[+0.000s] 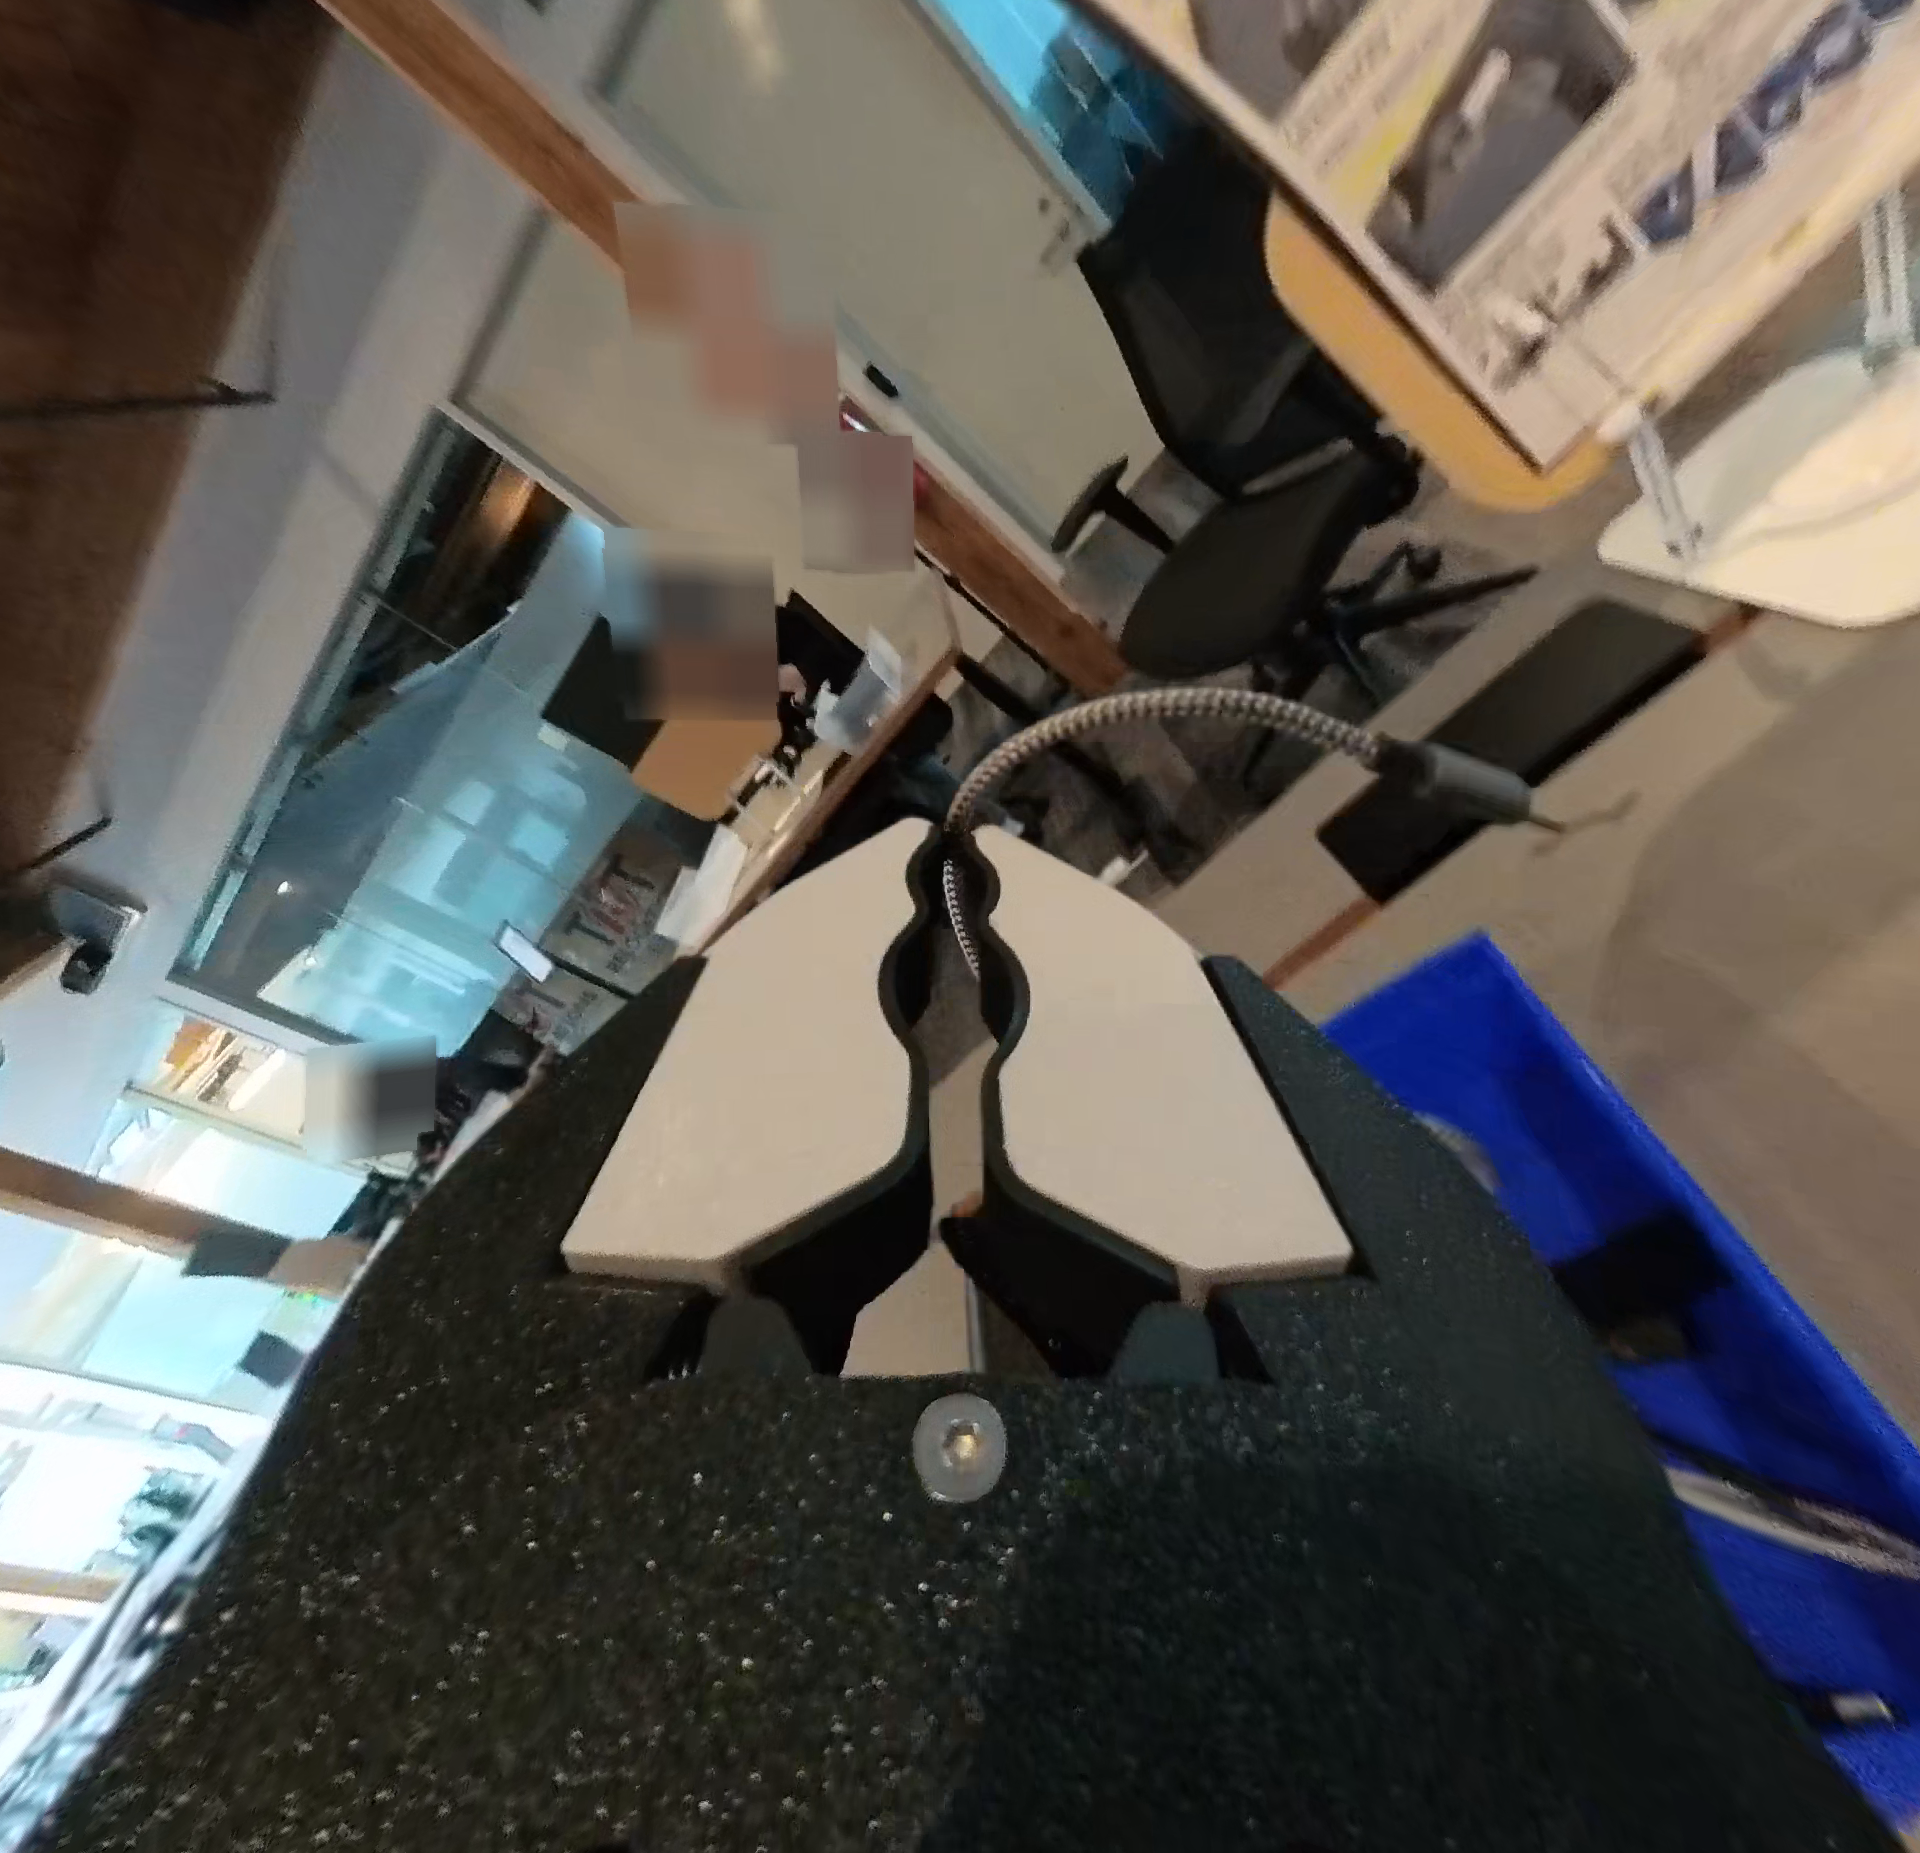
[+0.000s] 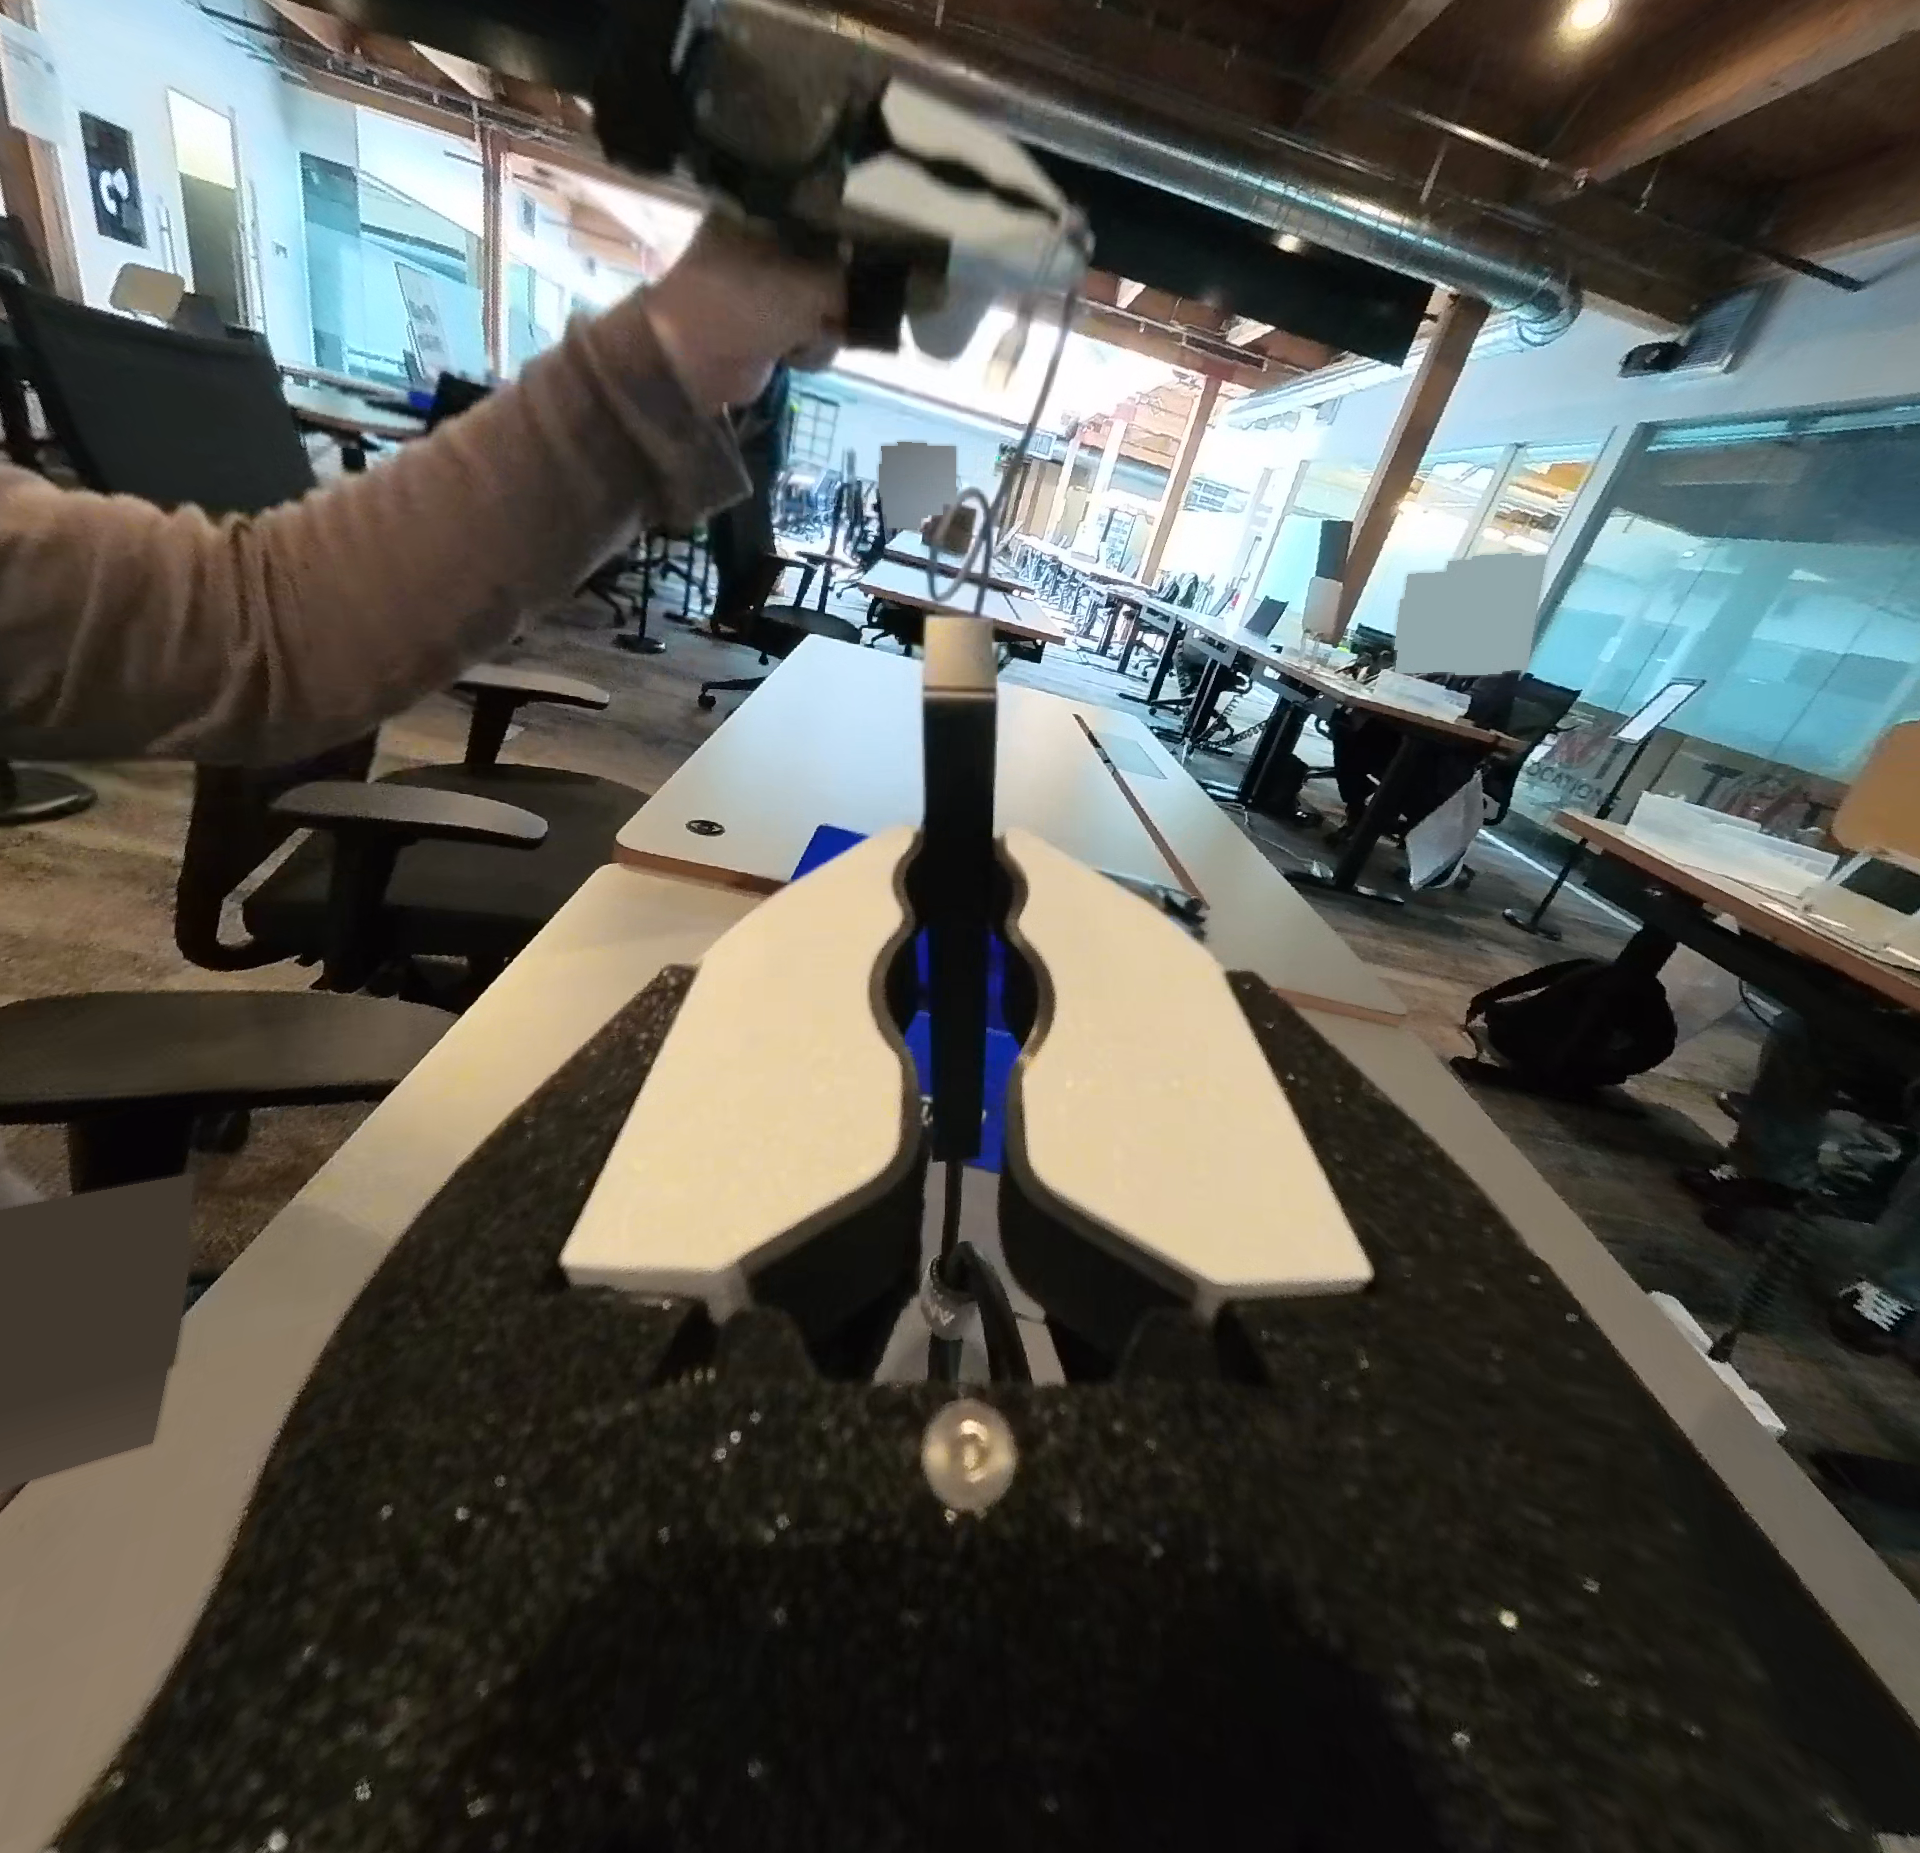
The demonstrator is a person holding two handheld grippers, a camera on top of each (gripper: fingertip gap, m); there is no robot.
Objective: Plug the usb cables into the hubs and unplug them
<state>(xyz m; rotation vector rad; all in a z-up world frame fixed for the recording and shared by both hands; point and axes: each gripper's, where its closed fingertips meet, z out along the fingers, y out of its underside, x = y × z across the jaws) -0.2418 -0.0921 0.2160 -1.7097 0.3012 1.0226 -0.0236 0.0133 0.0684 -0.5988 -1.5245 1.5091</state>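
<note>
My left gripper (image 1: 951, 845) is shut on a grey braided usb cable (image 1: 1164, 712). The cable arcs out to the right and ends in a dark plug (image 1: 1455, 764) that hangs free in the air. My right gripper (image 2: 956, 853) is shut on a slim black hub (image 2: 956, 930), held edge-on and pointing forward. The hub has a silver piece (image 2: 957, 650) at its far tip. In the right wrist view the left gripper (image 2: 977, 193) is raised high, blurred, on a beige-sleeved arm. A thin cable (image 2: 1023, 432) loops down from it to the silver tip.
A blue bin (image 1: 1621, 1128) lies below right of the left gripper, and it shows between the right fingers (image 2: 940, 1045). A long white table (image 2: 831, 743) stretches ahead. Black office chairs (image 2: 395, 868) stand to the left, more desks and a backpack (image 2: 1569, 1024) to the right. Tip to tip, the grippers are about 30 cm apart.
</note>
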